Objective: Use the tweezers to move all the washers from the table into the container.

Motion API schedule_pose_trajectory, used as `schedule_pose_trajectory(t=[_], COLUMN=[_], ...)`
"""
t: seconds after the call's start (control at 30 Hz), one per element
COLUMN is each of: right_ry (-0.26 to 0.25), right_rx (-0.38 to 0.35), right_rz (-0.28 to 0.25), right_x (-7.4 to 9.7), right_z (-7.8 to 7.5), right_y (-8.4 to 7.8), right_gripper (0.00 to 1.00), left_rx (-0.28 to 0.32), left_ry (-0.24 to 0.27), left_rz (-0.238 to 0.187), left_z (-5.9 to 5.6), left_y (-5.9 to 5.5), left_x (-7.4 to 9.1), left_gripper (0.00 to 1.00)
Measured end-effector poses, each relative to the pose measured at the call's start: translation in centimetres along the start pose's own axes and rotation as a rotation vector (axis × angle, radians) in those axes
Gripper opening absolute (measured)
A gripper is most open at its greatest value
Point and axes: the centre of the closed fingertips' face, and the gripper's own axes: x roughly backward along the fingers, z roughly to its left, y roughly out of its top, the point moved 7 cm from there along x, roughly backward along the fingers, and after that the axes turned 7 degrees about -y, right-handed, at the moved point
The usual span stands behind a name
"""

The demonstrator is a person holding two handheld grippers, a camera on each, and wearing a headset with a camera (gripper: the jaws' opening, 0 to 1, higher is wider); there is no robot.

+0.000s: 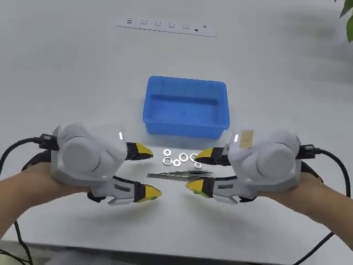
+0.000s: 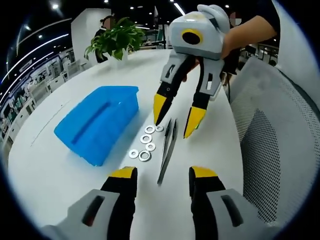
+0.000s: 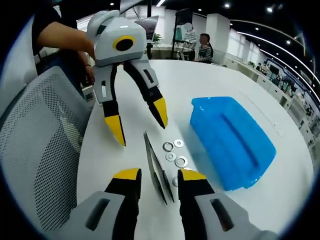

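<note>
Six washers by my count, bunched in a loose cluster on the white table. They sit just on my side of the blue container, close to its front wall but not touching it. So all of them are on the tabletop, not in the bin.

The tweezers are lying flat on the table just beside the washers, on the side nearer me, running left to right. From the gripper views, the two prongs spread apart at the end that points toward my right hand, and the joined end points toward my left.

My left gripper has its jaws spread wide with nothing between them. The yellow tips are near the left end of the tweezers but clear of it. My right gripper mirrors it from the other side, also wide open and gripping nothing. Its far tip is right next to the rightmost washers, and in the right gripper view the tweezers run up between its two jaws. I can't tell whether either gripper's tips are touching the table.

Other stuff: a white power strip is at the far end of the table, well past the container. A grey mesh chair is at the table's edge in the left gripper view, and a potted plant stands at the far side.
</note>
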Motion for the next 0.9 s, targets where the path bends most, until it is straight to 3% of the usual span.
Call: schedule_pose_trajectory(t=[0.1, 0.2, 0.53, 0.9], right_ry=[0.034, 0.051, 0.098, 0.108], right_rx=[0.014, 0.043, 0.097, 0.119], right_rz=[0.016, 0.04, 0.092, 0.109], right_x=[-0.4, -0.8, -1.4, -1.5], right_z=[0.0, -0.1, 0.0, 0.0], right_y=[0.0, 0.0, -0.2, -0.1], right_gripper=[0.26, 0.24, 0.19, 0.12], left_rx=[-0.006, -0.028, -0.031, -0.084], left_ry=[-0.014, -0.036, -0.079, -0.13], left_rz=[0.029, 0.072, 0.081, 0.139], left_z=[0.2, 0.3, 0.4, 1.2], left_y=[-0.1, -0.3, -0.1, 0.6], left_x=[-0.4, -0.7, -1.1, -1.7], left_gripper=[0.39, 0.38, 0.31, 0.26])
